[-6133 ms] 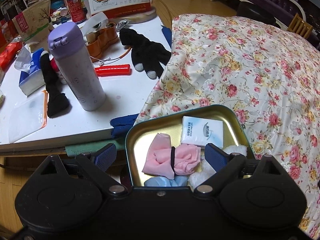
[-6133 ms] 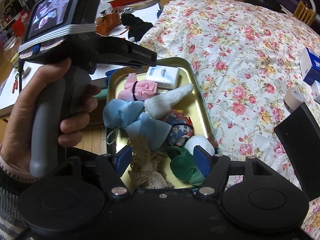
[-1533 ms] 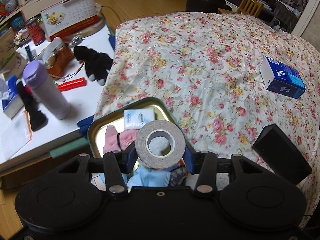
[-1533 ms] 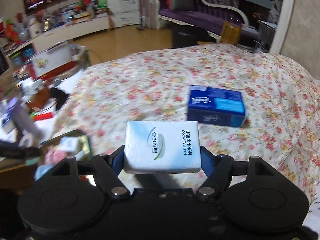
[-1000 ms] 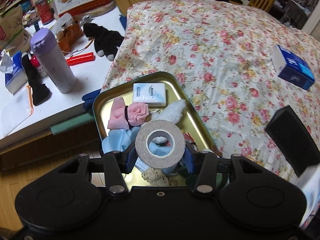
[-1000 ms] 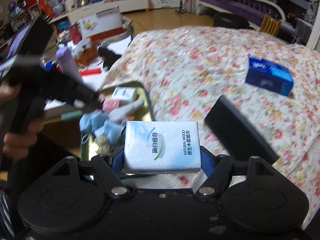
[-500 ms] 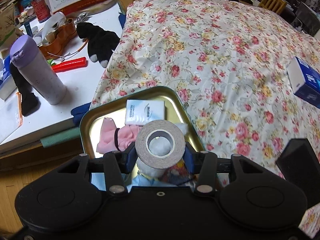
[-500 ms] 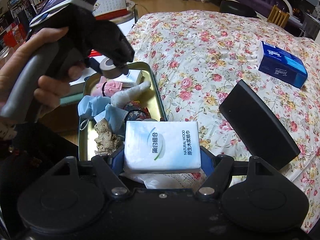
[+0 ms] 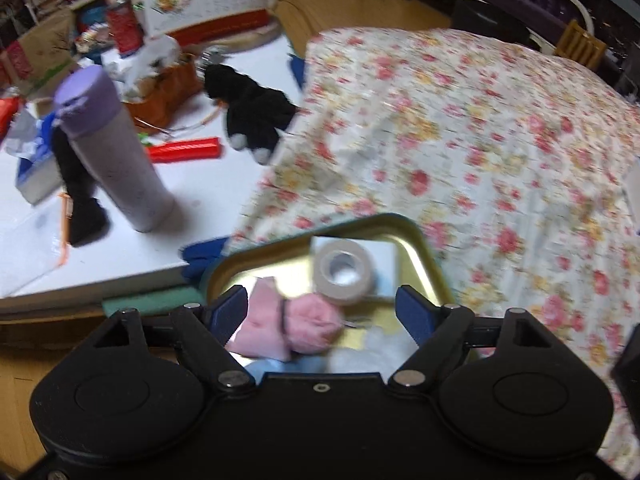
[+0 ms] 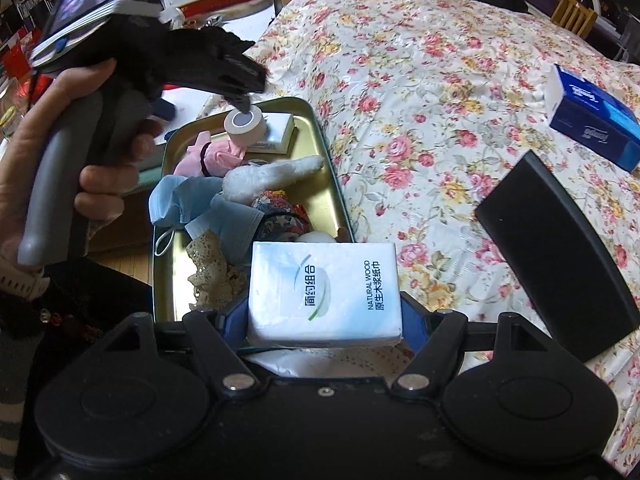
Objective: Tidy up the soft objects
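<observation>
Metal tin [image 10: 338, 204] with a smooth, glossy gold interior, holding a fluffy white cloth piece [image 10: 272, 174], cream lace [image 10: 210, 266] and a matt tape roll [image 9: 342, 276]. Tissue pack [image 10: 324, 292] in glossy plastic film. Bedspread [image 10: 420, 92] of printed floral cloth with a slight sheen.

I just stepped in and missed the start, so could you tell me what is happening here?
A person with a gripper in each hand is sorting soft items into a gold tin tray on a floral bedspread. The left gripper is open, and a tape roll lies in the tray on a tissue pack. The right gripper holds another tissue pack above the tray.
</observation>
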{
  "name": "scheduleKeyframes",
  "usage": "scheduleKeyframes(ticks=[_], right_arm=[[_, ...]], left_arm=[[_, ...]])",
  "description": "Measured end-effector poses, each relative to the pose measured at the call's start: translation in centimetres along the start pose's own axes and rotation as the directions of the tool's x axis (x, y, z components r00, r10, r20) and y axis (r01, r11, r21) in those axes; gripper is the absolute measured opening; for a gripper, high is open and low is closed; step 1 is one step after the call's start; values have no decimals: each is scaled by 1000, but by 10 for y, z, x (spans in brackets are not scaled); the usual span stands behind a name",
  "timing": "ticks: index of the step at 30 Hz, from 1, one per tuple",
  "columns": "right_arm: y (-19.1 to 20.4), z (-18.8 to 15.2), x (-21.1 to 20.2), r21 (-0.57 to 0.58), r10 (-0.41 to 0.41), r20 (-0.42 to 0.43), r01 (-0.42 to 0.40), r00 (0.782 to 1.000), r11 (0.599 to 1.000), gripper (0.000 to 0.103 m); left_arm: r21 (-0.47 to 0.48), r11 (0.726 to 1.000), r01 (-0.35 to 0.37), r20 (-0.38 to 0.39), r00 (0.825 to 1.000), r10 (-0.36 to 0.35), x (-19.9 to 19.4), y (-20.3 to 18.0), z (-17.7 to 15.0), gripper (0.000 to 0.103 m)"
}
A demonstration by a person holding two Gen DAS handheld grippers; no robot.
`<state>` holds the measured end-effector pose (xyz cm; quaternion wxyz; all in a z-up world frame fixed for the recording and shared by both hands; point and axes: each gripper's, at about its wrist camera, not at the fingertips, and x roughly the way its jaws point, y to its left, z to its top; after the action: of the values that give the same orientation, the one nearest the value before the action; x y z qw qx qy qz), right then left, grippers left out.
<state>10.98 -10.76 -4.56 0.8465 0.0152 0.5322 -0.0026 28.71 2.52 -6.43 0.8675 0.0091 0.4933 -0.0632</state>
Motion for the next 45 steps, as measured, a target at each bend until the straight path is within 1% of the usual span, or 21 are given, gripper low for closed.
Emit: scheduleKeyframes(ticks=[2, 6, 8, 13, 19, 21, 24, 27, 34, 40, 43, 45], right_arm=[[3, 5, 6, 5, 4, -8, -4, 1000, 1000, 73], [11, 18, 19, 10, 15, -20, -14, 1000, 1000, 73], [14, 24, 25, 11, 15, -23, -15, 1000, 1000, 73], [21, 44, 35, 14, 17, -16, -16, 1000, 1000, 73], [27, 69, 38, 17, 17, 29, -18, 999, 1000, 74], [27, 76, 40, 23, 22, 41, -23, 999, 999, 79], [26, 82, 40, 39, 26, 42, -27, 999, 999, 79], [25, 78, 39, 44, 20, 37, -21, 999, 999, 79], [18, 54, 33, 62, -11, 8, 10, 1000, 998, 79], [13, 32, 27, 79, -70, -12, 71, 997, 994, 79], [8, 22, 24, 100, -51, -29, 54, 998, 994, 79], [5, 15, 21, 104, -54, -29, 57, 998, 993, 78]], left_arm=[[-12, 1000, -8, 4, 1000, 9, 1, 8, -1, 78], [-76, 997, 23, -36, 999, -26, 8, 25, -2, 79], [-97, 995, 23, -47, 999, -28, 9, 30, -2, 78], [-138, 990, 19, -25, 999, -23, 3, 40, -2, 78], [-137, 990, 36, -19, 999, -39, 1, 42, -1, 78], [-136, 990, 35, -19, 999, -38, 1, 43, 0, 78], [-139, 990, 33, -19, 999, -36, 2, 44, 0, 78], [-134, 991, 27, -16, 999, -29, 1, 44, -1, 78], [-85, 996, -2, -8, 1000, 1, 1, 35, -4, 78], [-39, 999, -35, -7, 999, 35, -1, 27, -12, 79], [-35, 998, -59, -9, 998, 59, -8, 25, -21, 79], [-41, 997, -70, -5, 998, 70, -17, 24, -31, 79]])
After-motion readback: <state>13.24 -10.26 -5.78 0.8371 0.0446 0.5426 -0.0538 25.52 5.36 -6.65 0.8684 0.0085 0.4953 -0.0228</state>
